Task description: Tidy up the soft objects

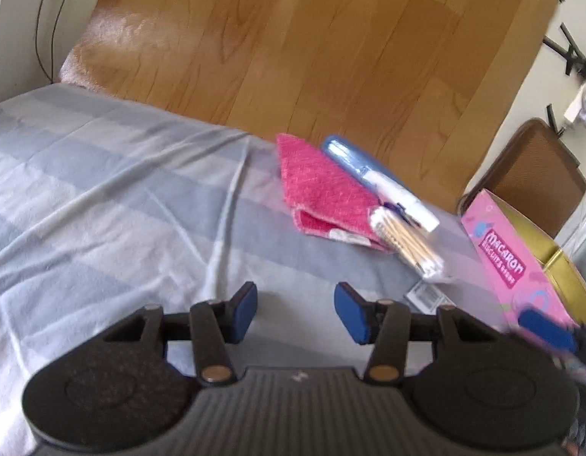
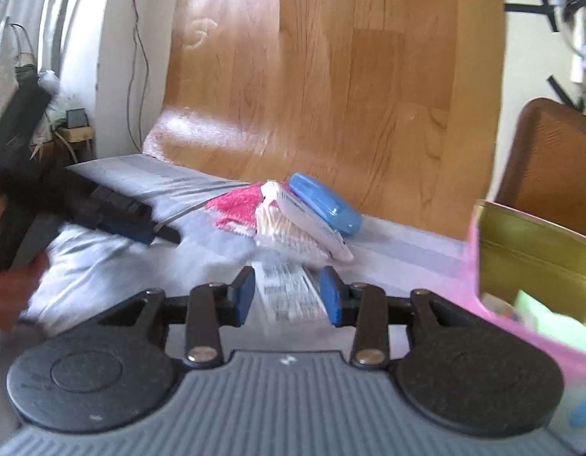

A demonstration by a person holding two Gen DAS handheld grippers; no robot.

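Observation:
A folded pink cloth (image 1: 323, 190) lies on the grey-blue striped sheet (image 1: 121, 197). A blue case (image 1: 346, 155), a white tube (image 1: 399, 195) and a bag of cotton swabs (image 1: 407, 241) lie on and beside it. My left gripper (image 1: 296, 311) is open and empty, short of the pile. My right gripper (image 2: 287, 296) is open with its fingers either side of the bag's printed label end (image 2: 291, 296), not closed on it. The cloth (image 2: 237, 207), swabs (image 2: 289, 235), tube (image 2: 312, 224) and case (image 2: 325, 203) show ahead. The left gripper (image 2: 140, 224) shows blurred at left.
A pink "Macaron" box (image 1: 517, 258) with a gold inside stands open at the right; in the right wrist view (image 2: 528, 243) it holds a pale green item (image 2: 551, 319). A wood-pattern panel (image 1: 312, 38) rises behind the bed. A brown chair (image 1: 532, 167) stands at far right.

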